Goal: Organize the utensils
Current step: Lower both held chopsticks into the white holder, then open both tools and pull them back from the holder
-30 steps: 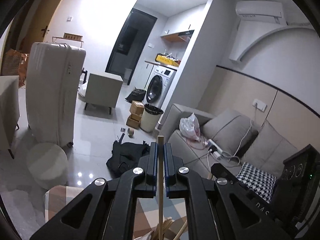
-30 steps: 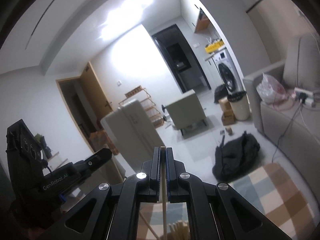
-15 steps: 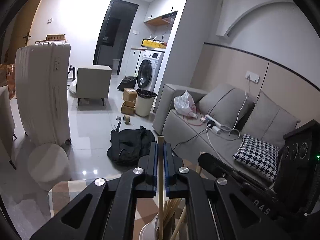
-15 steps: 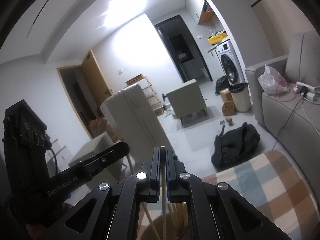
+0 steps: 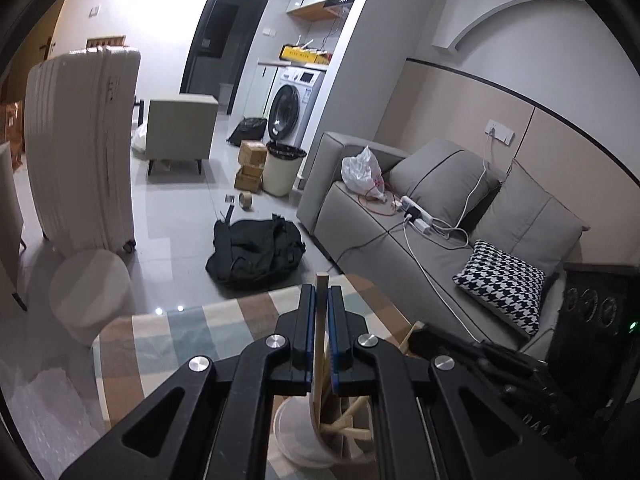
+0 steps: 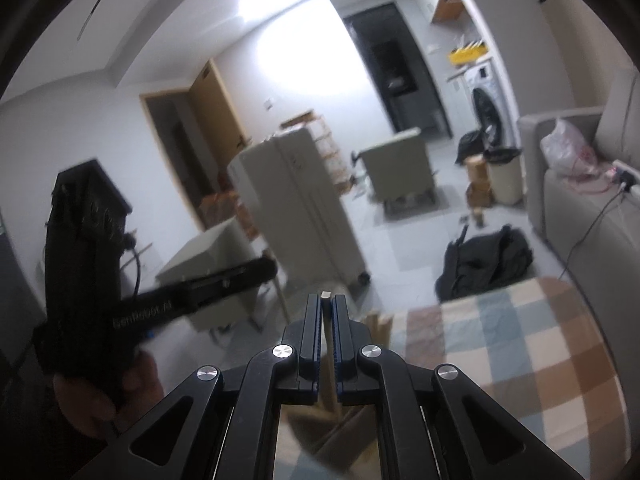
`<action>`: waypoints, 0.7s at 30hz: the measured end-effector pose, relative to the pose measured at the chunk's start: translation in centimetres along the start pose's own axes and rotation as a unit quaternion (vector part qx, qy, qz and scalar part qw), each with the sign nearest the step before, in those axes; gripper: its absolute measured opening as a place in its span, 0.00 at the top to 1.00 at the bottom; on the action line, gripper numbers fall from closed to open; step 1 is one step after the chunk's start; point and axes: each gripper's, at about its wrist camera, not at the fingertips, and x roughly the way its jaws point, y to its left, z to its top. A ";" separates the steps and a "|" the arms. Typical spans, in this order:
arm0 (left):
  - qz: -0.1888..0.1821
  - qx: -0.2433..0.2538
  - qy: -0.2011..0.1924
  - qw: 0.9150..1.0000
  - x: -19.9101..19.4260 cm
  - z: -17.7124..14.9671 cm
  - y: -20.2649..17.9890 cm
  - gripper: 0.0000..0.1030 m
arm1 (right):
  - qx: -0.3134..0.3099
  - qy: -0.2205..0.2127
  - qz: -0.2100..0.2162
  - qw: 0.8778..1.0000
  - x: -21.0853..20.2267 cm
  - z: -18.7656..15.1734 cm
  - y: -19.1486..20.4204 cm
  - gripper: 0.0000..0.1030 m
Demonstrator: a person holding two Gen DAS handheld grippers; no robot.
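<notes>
My left gripper (image 5: 322, 294) is shut on a pale wooden chopstick (image 5: 321, 320) that stands nearly upright. Its lower end reaches into a white round holder (image 5: 294, 436) with several wooden sticks in it. My right gripper (image 6: 326, 302) is shut on a second wooden chopstick (image 6: 326, 294), whose square tip pokes just above the pads. Under it the holder is a blur, and stick ends (image 6: 378, 324) show beside the jaws. The two grippers hang close together over the holder. The right gripper's dark body (image 5: 492, 364) shows in the left wrist view, and the left one (image 6: 84, 240) in the right wrist view.
The holder stands on a table with a checked cloth (image 5: 168, 340). A hand (image 6: 104, 392) holds the left gripper. On the floor beyond are a black bag (image 5: 256, 252), a white suitcase (image 5: 80, 140) and a round stool (image 5: 92, 292). A grey sofa (image 5: 440, 216) is to the right.
Both views have tipped downward, so the checked table and the holder come further into view. The right gripper has sunk toward the holder. Each gripper still grips its chopstick.
</notes>
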 end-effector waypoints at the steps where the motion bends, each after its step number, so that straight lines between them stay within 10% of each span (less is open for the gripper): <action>1: -0.005 -0.001 0.004 1.000 -0.1 0.0 -0.1 0.99 | -0.004 0.013 0.000 1.000 0.1 -0.3 0.2 0.94; 5: -0.001 -0.011 0.020 1.000 -1.3 0.3 -0.5 0.95 | 0.007 0.034 0.000 0.999 -0.4 -0.9 0.2 0.91; 9: 0.020 -0.027 0.015 0.999 -2.9 -0.2 -0.9 0.55 | 0.019 0.030 -0.011 0.999 -2.4 -1.0 0.0 0.66; 21: 0.140 -0.043 -0.031 0.989 -9.3 -2.1 -5.7 0.36 | 0.015 0.005 -0.045 0.999 -11.5 -1.6 0.4 0.48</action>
